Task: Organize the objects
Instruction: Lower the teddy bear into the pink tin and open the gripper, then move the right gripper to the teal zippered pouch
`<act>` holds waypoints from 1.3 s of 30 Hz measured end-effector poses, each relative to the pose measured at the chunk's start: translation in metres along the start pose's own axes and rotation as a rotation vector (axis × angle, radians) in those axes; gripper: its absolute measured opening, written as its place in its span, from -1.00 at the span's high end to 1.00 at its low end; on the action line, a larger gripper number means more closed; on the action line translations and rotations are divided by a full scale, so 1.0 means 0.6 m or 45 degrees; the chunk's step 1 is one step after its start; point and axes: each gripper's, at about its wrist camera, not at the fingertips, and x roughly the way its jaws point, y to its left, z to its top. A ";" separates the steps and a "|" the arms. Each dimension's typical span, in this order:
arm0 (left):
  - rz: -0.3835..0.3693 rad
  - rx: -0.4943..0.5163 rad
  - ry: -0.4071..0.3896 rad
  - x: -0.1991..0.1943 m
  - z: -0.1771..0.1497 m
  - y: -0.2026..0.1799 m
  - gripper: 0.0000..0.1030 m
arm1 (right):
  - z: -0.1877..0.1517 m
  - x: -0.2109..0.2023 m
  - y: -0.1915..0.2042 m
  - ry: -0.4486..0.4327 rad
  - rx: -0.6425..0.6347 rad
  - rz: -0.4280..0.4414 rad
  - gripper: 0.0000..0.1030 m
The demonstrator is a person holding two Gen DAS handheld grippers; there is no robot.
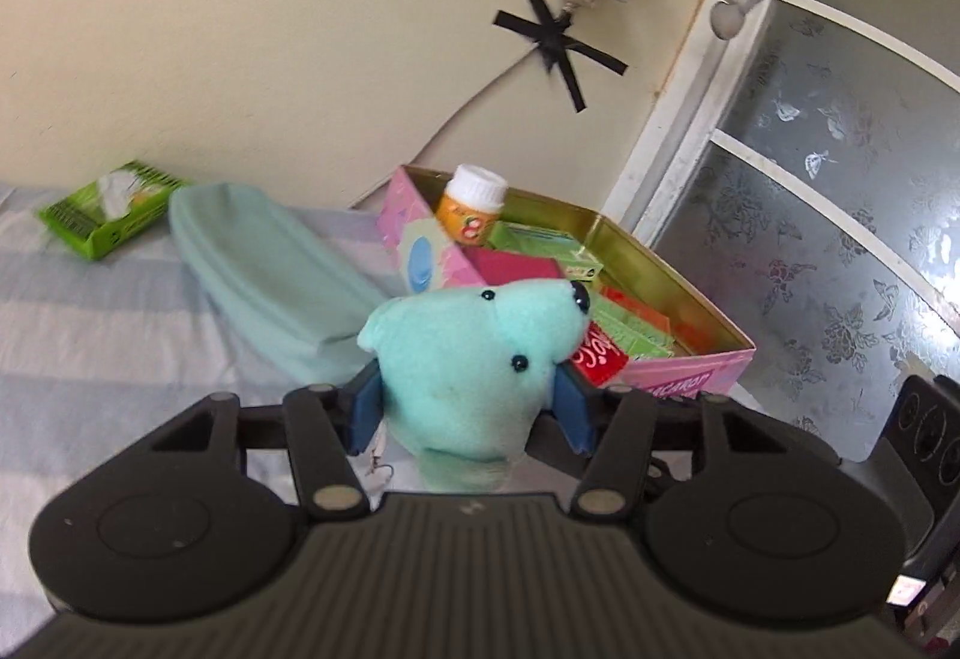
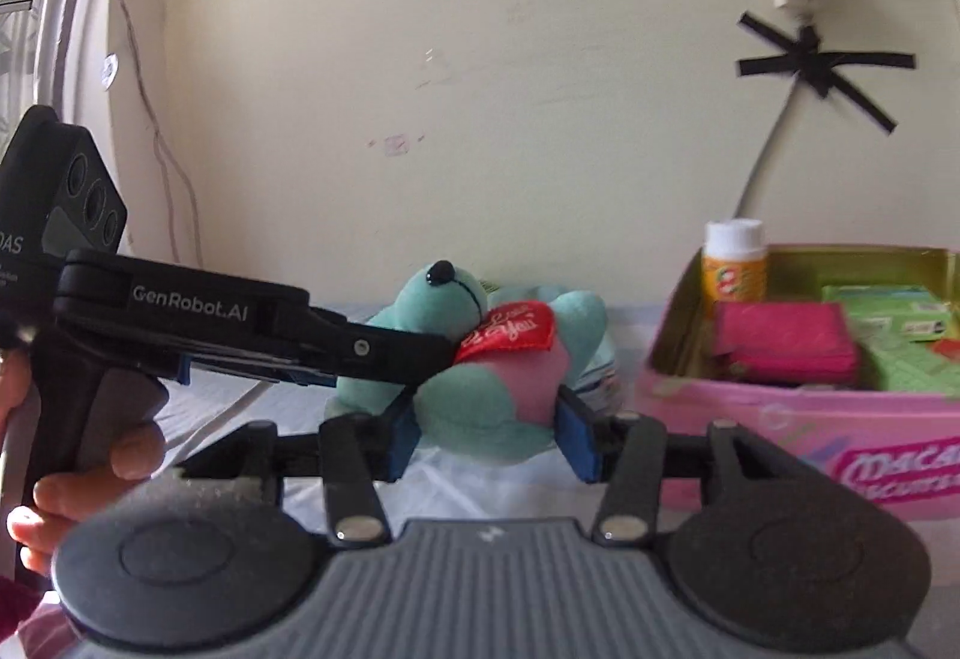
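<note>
In the left wrist view, the left hand-held gripper has its two blue pads clamped on the head of a soft turquoise plush bear, whose black nose points toward the open pink cardboard box just beyond it. Inside that box stand a small orange bottle with a white cap, some green packets and a pink pouch. A pale blue folded cloth lies to the left on the striped bed sheet, with a green wipes packet farther back. In the right wrist view, the right hand-held gripper brackets the bear's lower body — pads touching both flanks, gripping it — while the bear's red heart faces up. The left hand-held gripper reaches in from the left across the toy, and the pink box sits to the right.
</note>
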 end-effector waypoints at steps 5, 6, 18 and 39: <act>-0.054 0.097 -0.016 0.089 0.041 -0.079 -0.18 | 0.023 -0.022 -0.086 -0.102 0.067 -0.182 0.10; -0.048 0.118 -0.022 0.109 0.046 -0.095 -0.21 | 0.025 -0.021 -0.100 -0.115 0.068 -0.223 0.08; 0.264 0.165 -0.064 0.193 0.032 -0.139 -0.47 | 0.001 0.001 -0.180 -0.208 0.130 -0.604 -0.79; 0.671 0.123 -0.105 0.032 -0.001 0.030 -0.46 | 0.016 0.028 -0.051 -0.144 0.007 -0.362 0.01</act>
